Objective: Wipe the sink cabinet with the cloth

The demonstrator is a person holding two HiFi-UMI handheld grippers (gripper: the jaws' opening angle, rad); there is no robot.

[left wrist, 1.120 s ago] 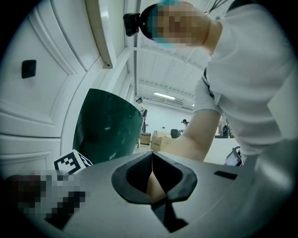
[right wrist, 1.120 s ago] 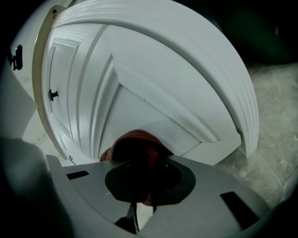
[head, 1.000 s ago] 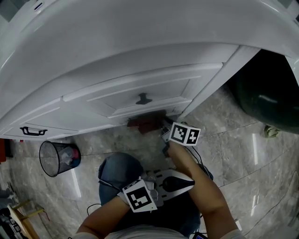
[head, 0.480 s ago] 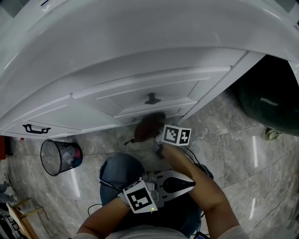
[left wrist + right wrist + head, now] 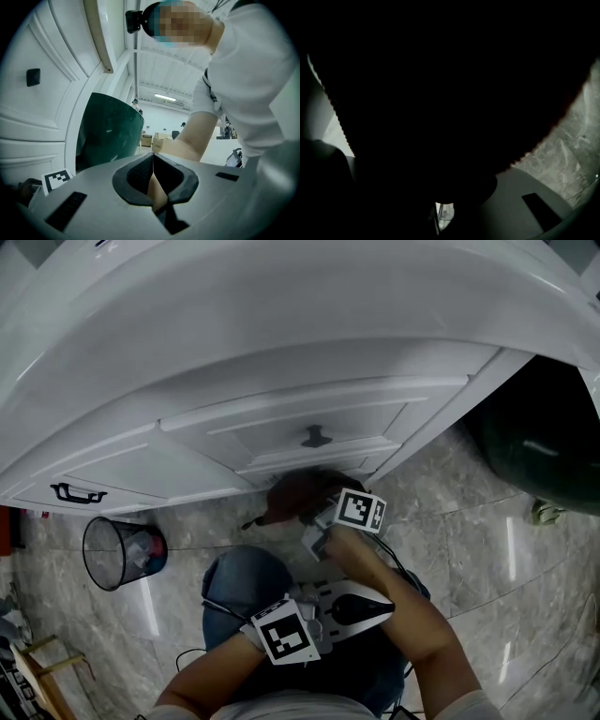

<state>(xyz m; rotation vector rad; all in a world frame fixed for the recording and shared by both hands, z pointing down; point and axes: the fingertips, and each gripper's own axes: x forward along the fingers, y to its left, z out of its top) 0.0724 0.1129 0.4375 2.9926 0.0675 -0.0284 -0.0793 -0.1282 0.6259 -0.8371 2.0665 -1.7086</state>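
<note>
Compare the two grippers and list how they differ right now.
Load: the right gripper is shut on the dark cloth, while the left gripper is shut with nothing between its jaws.
Place: the right gripper is out at the foot of the sink cabinet. The left gripper is held back by the person's knee, away from the cabinet.
Shared: each carries a cube with square markers.

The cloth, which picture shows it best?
The head view. There the dark reddish cloth is seen low against the white sink cabinet, at the tip of the right gripper. The right gripper view is too close: the cloth fills it as a dark mass. The left gripper view shows no clear cloth.
</note>
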